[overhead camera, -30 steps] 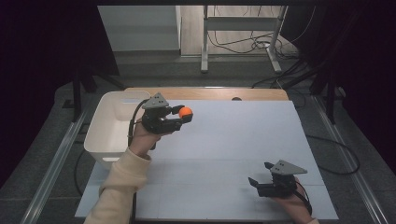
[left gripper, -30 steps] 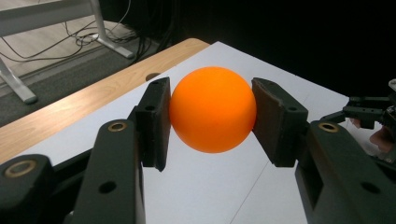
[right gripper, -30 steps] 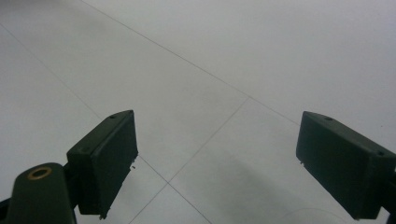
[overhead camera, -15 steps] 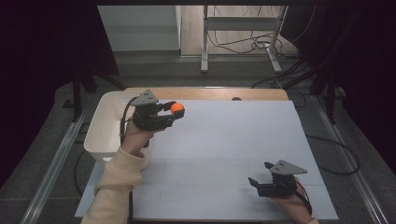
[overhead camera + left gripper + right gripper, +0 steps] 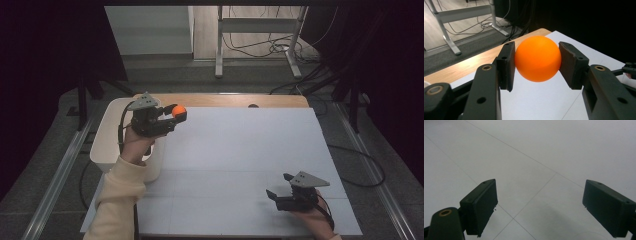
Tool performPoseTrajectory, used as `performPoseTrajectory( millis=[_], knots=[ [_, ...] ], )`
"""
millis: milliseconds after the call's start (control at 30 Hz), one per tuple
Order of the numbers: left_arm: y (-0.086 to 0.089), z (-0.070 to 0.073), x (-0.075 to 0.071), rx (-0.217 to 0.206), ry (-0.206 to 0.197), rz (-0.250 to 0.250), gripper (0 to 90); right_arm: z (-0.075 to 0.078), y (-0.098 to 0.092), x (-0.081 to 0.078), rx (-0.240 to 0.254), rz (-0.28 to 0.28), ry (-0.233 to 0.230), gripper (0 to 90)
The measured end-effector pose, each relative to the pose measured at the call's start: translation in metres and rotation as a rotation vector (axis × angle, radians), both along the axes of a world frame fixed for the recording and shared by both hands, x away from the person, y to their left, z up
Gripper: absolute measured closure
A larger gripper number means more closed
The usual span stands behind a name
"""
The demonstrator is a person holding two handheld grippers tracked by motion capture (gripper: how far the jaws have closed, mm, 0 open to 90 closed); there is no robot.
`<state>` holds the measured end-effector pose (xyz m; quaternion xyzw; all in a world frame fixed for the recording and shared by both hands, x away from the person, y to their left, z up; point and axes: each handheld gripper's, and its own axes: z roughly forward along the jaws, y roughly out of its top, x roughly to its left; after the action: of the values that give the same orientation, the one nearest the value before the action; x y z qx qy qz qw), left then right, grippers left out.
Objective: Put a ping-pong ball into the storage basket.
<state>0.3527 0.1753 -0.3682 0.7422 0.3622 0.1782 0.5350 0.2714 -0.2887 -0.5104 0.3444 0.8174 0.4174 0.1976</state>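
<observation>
An orange ball (image 5: 538, 58) is clamped between the 2 black jaws of the left gripper (image 5: 172, 116), each pad pressed against one side of it. In the high view the ball (image 5: 179, 111) is held in the air at the right edge of the white bin (image 5: 107, 145), above the near-left part of the white table (image 5: 240, 150). The right gripper (image 5: 280, 186) is rested low at the table's near right, its jaws spread wide apart with nothing between them.
</observation>
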Motion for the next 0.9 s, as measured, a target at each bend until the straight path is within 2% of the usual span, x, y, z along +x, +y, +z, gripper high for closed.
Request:
performPoseTrajectory(
  millis=[433, 900],
  knots=[
    [0.014, -0.002, 0.003, -0.003, 0.01, 0.049, 49.9, 0.001, 0.0, -0.001, 0.007, 0.006, -0.012, 13.2],
    [0.027, -0.005, 0.008, -0.002, 0.024, 0.102, 49.9, 0.0, 0.001, 0.0, -0.002, 0.009, -0.002, 13.2]
  ],
)
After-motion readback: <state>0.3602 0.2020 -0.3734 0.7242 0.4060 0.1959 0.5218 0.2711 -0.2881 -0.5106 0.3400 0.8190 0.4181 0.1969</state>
